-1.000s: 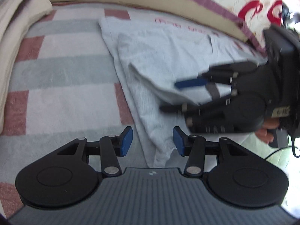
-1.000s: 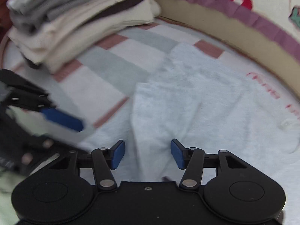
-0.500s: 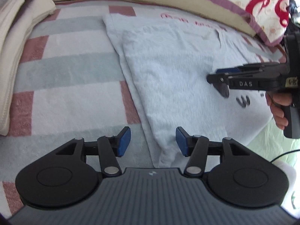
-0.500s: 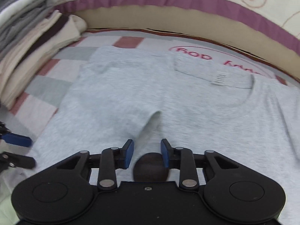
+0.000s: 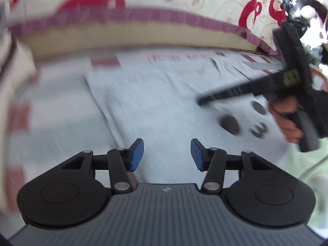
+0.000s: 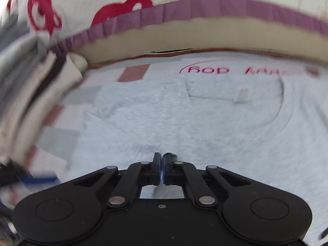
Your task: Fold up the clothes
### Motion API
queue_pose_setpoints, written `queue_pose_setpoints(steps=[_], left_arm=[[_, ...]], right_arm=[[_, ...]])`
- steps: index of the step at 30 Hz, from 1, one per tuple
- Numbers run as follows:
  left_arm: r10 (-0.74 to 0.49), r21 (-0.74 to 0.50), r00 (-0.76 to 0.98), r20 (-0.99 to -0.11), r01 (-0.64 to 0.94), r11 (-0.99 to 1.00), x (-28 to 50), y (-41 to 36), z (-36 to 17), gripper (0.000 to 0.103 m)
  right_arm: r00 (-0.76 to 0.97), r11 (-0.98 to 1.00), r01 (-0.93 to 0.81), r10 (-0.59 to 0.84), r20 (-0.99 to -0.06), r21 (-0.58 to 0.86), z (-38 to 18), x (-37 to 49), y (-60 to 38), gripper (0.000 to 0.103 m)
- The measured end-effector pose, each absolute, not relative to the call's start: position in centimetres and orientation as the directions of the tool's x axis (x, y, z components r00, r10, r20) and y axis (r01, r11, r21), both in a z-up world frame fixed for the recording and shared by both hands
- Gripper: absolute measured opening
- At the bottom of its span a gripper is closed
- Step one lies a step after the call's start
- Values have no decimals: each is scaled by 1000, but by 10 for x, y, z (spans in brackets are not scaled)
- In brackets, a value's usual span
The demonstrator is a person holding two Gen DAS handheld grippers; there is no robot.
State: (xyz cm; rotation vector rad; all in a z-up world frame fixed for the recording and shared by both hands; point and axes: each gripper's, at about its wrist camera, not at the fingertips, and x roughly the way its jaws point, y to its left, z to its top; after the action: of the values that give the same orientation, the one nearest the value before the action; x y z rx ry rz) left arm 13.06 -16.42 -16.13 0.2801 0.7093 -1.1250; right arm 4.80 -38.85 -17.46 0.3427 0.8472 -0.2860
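- Right wrist view: right gripper (image 6: 162, 160) has its jaws pressed together, only a thin slit between the pads; whether any fabric is pinched cannot be told, the tips sit right at the cloth.
- Grey t-shirt (image 6: 205, 127) lies flat just past the tips and spreads far and right; collar with white label (image 6: 243, 94) at far right of centre.
- Left sleeve area folded in, left edge of shirt over the checked blanket (image 6: 133, 72).
- Stack of folded clothes (image 6: 24, 86) at far left, blurred.
- Bedding with purple trim (image 6: 184, 10) along the far side.
- Left wrist view: left gripper (image 5: 167, 153) wide open, nothing between the blue pads (image 5: 136, 153); it hangs over the near part of the t-shirt (image 5: 153, 102).
- Right gripper (image 5: 256, 86) at right, held by a hand (image 5: 287, 119), above the shirt's right part with dark print marks (image 5: 229, 123).
- View heavily motion-blurred.
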Motion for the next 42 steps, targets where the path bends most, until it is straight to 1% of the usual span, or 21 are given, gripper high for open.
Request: queue_pose_setpoints(steps=[1, 4, 8, 9, 10, 11, 12, 13, 14, 15, 19, 21, 22, 23, 24, 25, 30, 34, 36, 38, 42], left_arm=[[-727, -115, 300, -618, 880, 461, 144, -167, -158, 51], [-741, -238, 295, -603, 820, 520, 191, -185, -160, 51], [-712, -248, 267, -649, 811, 530, 216, -215, -184, 48], [-726, -258, 263, -636, 814, 521, 217, -216, -189, 47], [-739, -269, 256, -624, 817, 510, 218, -217, -194, 47], [-750, -290, 229, -620, 822, 490, 219, -217, -199, 46], [-750, -295, 214, -626, 825, 482, 219, -219, -203, 39], [-732, -260, 240, -638, 827, 498, 218, -221, -205, 21], [-713, -224, 266, -648, 829, 513, 216, -223, -208, 13], [-695, -195, 292, -657, 825, 531, 216, -225, -210, 12], [-623, -207, 390, -678, 712, 671, 222, -225, -214, 15], [-584, -115, 464, -666, 709, 695, 206, -227, -206, 22], [-565, -60, 507, -651, 707, 704, 196, -228, -201, 23], [-551, -15, 546, -630, 701, 713, 184, -228, -194, 25], [-554, -3, 557, -619, 703, 711, 175, -227, -188, 32], [-561, 2, 561, -609, 708, 706, 166, -226, -182, 36], [-689, -211, 315, -653, 797, 565, 123, -248, -162, 36], [-734, -396, 43, -677, 820, 413, 79, -309, -157, 36], [-733, -473, -80, -675, 810, 348, 59, -345, -158, 36], [-715, -480, -144, -684, 827, 293, 39, -385, -158, 39], [-665, -343, -135, -735, 919, 192, -2, -451, -164, 41]], right_arm=[[615, 922, 361, -123, -779, 139, -174, 50, -385, 4], [601, 935, 340, -133, -788, 101, -171, 44, -390, 6], [588, 946, 317, -142, -796, 64, -166, 33, -400, 6], [585, 949, 311, -145, -798, 55, -165, 31, -402, 8], [581, 951, 305, -147, -800, 46, -164, 28, -405, 10], [578, 954, 299, -150, -802, 37, -163, 25, -407, 23], [575, 956, 293, -153, -804, 28, -162, 23, -410, 32], [572, 958, 286, -155, -806, 19, -161, 20, -412, 32], [568, 960, 280, -158, -807, 10, -160, 17, -415, 33], [568, 958, 287, -158, -808, 14, -159, 10, -418, 34], [565, 938, 343, -174, -806, 38, -159, -27, -432, 34], [560, 920, 387, -283, -779, -56, -148, -51, -443, 35], [562, 903, 420, -336, -756, -89, -139, -64, -455, 37], [565, 882, 458, -386, -729, -112, -129, -78, -469, 46], [562, 862, 496, -410, -718, -104, -119, -89, -487, 48], [541, 834, 547, -420, -729, -75, -113, -104, -508, 48], [451, 644, 757, -398, -799, 107, -111, -193, -591, 49], [454, 515, 821, -328, -829, 246, -133, -254, -607, 53], [494, 434, 829, -271, -826, 353, -149, -278, -608, 54], [537, 370, 821, -240, -809, 435, -163, -295, -609, 54], [596, 345, 794, -280, -753, 500, -183, -308, -609, 57]])
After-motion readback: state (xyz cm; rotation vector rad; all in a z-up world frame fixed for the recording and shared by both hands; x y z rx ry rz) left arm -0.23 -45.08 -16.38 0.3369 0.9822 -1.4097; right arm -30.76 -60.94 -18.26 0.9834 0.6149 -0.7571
